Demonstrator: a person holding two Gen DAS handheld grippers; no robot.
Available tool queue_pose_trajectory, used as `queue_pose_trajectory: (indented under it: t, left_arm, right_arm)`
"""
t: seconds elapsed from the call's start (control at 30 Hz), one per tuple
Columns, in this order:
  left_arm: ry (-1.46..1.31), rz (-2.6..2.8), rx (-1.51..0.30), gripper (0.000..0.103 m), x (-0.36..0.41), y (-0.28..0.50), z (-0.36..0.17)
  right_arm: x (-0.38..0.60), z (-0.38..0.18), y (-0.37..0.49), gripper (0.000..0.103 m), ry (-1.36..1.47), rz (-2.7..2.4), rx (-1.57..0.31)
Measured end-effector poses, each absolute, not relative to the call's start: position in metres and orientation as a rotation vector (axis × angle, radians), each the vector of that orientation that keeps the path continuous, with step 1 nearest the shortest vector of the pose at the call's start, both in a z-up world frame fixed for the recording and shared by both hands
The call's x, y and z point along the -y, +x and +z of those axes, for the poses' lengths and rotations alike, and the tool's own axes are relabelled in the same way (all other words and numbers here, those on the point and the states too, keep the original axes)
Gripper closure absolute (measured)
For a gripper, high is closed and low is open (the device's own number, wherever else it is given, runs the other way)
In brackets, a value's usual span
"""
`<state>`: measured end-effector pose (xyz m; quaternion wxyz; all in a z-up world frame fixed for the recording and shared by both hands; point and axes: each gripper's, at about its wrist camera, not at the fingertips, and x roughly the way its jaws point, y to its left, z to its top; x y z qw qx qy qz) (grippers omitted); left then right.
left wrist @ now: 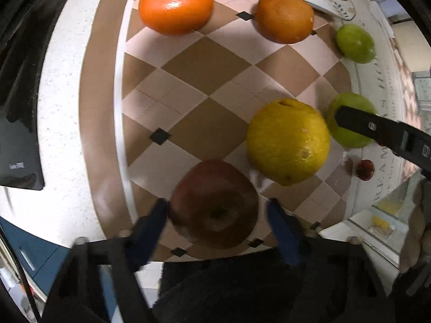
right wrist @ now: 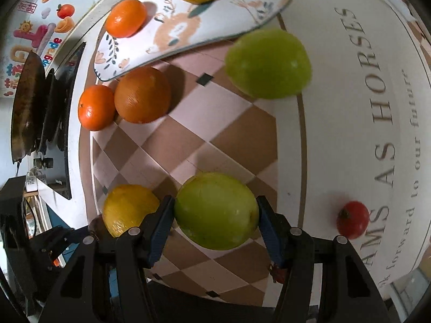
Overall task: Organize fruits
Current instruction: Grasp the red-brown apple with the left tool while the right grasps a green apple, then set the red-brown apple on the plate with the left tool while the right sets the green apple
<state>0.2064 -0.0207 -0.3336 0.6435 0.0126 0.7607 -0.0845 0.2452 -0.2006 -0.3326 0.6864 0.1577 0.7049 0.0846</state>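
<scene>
Fruit's scattered over the checkered mat [left wrist: 204,80]. Left gripper [left wrist: 218,210] sits spread around a red apple [left wrist: 214,204]; one pad looks to touch it, the other's off, though it's blurry. Right gripper [right wrist: 215,212] is clamped on a green apple [right wrist: 216,210], beside a yellow lemon [right wrist: 129,208].

We see open checkered mat [left wrist: 204,80] mid-table, w/ fruit ringing it. Yellow citrus [left wrist: 288,141] sits just beside the green apple [right wrist: 215,211], crowding its left side; dark red apple [left wrist: 214,204] is close below it. Oranges [right wrist: 142,95] and plate [right wrist: 188,27] block the far edge. Right of mat, only a small red fruit [right wrist: 353,219].
</scene>
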Motion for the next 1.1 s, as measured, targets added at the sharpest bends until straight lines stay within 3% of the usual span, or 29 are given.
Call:
queue_pose_trajectory:
  t: [0.67, 1.1]
  left_arm:
    - [0.021, -0.081, -1.607, 0.037, 0.0, 0.229, -0.323]
    - [-0.045, -0.153, -1.406, 0.037, 0.005, 0.289, -0.209]
  right_arm:
    - [0.203, -0.332, 0.253, 0.04, 0.367, 0.172, -1.548]
    - [0.224, -0.263, 0.296, 0.04, 0.486, 0.226, -1.39]
